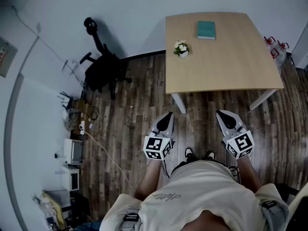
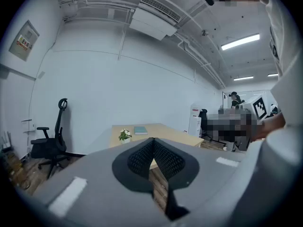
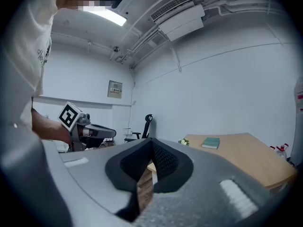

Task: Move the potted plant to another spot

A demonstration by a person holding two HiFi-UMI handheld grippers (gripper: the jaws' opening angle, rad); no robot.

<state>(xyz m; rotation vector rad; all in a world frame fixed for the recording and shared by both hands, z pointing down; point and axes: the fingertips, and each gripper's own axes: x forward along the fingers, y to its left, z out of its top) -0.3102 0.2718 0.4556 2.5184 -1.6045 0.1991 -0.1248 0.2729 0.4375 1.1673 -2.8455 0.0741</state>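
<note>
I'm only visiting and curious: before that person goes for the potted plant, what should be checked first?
1. Potted plant upright on the table: ok.
2. Spare room on the table beside the book: ok.
3. Left gripper open: not ok, fingers together.
4. Right gripper open: not ok, fingers together.
5. Either gripper at the plant: not ok, both short of the table.

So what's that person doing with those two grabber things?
A person stands back from the table, holding the left hand-held gripper and the right hand-held gripper, both shut and empty. The plant sits near the table's left edge, with a book further back. Nothing touches the plant yet.
</note>
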